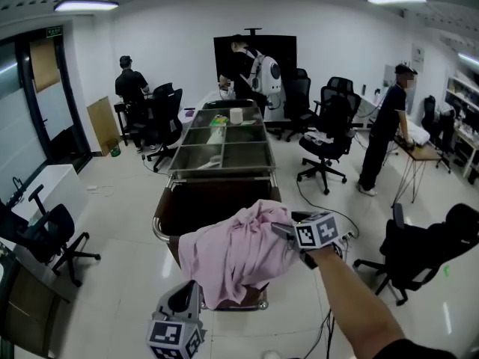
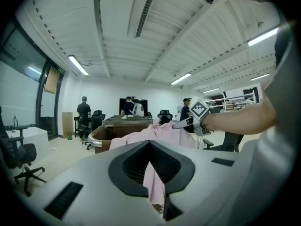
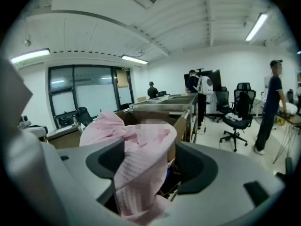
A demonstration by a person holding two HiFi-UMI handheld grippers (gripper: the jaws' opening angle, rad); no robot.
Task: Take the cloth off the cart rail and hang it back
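A pink cloth [image 1: 236, 253] lies bunched over the near end of the cart, covering the right part of its chrome rail [image 1: 159, 226]. My right gripper [image 1: 282, 231] is at the cloth's right side. In the right gripper view its jaws stand wide apart and the cloth [image 3: 136, 147] hangs loosely through the gap between them. My left gripper [image 1: 191, 293] points up from below at the cloth's lower left edge. In the left gripper view its jaws meet, with a strip of the cloth [image 2: 151, 180] caught between them.
The long steel cart [image 1: 221, 172] with tray compartments runs away from me. Office chairs stand at the left [image 1: 52, 234], at the right [image 1: 419, 249] and further back [image 1: 325, 144]. People stand at the far desks and at the right [image 1: 385, 129]. Cables lie on the floor by my right arm.
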